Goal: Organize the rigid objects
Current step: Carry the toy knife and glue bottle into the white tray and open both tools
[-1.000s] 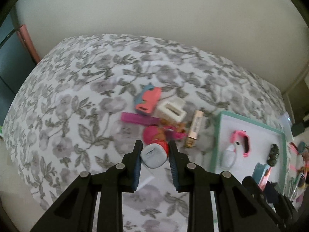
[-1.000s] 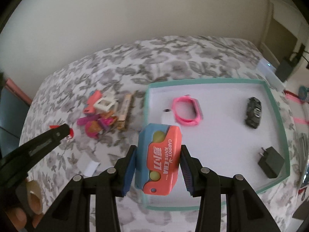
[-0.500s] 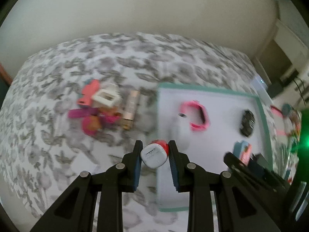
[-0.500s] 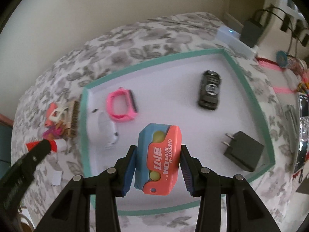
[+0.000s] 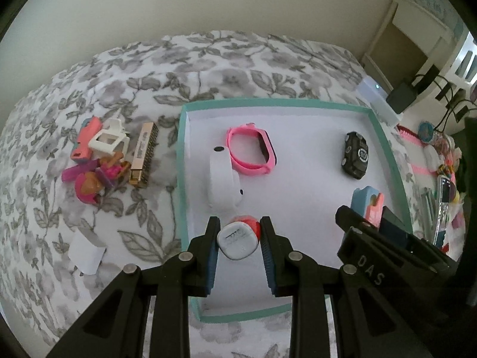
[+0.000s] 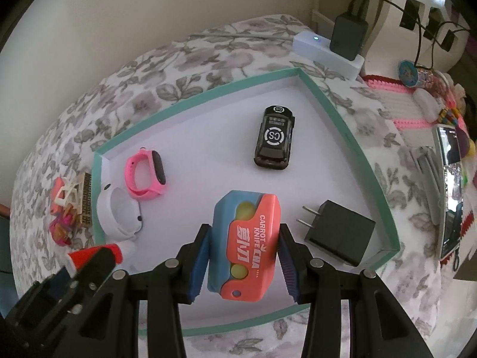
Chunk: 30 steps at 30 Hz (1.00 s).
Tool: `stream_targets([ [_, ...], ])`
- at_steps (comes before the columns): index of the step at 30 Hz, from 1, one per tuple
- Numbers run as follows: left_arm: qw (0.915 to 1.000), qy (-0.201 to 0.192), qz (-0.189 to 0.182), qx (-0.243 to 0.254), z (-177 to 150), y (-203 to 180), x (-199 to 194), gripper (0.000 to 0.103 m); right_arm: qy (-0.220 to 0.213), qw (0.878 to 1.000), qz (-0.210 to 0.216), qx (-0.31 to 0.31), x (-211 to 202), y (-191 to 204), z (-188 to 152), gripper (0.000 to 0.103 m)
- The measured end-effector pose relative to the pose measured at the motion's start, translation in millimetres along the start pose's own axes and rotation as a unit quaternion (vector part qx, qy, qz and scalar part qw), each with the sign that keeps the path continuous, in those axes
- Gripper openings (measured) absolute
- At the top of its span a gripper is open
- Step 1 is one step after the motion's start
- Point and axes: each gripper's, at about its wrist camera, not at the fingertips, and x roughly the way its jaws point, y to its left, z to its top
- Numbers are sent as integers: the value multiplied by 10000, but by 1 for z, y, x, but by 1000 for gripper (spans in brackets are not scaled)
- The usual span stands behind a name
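Note:
My left gripper (image 5: 238, 240) is shut on a small grey-and-red gadget (image 5: 238, 240) and hangs over the near left part of the teal-rimmed white tray (image 5: 277, 103). My right gripper (image 6: 244, 253) is shut on a blue-and-coral toy carrot knife (image 6: 244, 244) above the tray's (image 6: 190, 101) near middle. In the tray lie a pink watch (image 5: 252, 149), a white band (image 5: 223, 183), a black toy car (image 6: 274, 137) and a black charger plug (image 6: 340, 232). Left of the tray a pile of small toys (image 5: 98, 158) rests beside a gold harmonica (image 5: 143, 153).
The tray sits on a bed with a grey floral cover (image 5: 134, 68). A scrap of white paper (image 5: 86, 252) lies near the left gripper. Beyond the tray's far right corner are a white power strip with a black adapter (image 6: 331, 44) and a cluttered side surface with a phone (image 6: 450, 179).
Both grippers have swung from the toy pile side over to above the tray and sunk a little, each still holding its object. The tray now fills both views.

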Motion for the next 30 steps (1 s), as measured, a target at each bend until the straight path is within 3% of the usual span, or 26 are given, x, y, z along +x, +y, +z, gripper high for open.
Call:
stream_targets([
  [5, 9998, 106, -140, -71, -1, 1, 7, 28, 29, 10000, -18, 43, 1, -3, 0, 47],
  [19, 9998, -170, 47, 41, 1, 1, 0, 28, -116, 9999, -70, 80, -5, -5, 1, 47],
  [25, 9996, -262, 115, -9, 3, 4, -2, 33, -185, 9997, -110, 82, -9, -5, 1, 47],
  [30, 9991, -334, 214, -125, 4, 9, -4, 43, -197, 9997, -136, 90, -9, -4, 1, 47],
])
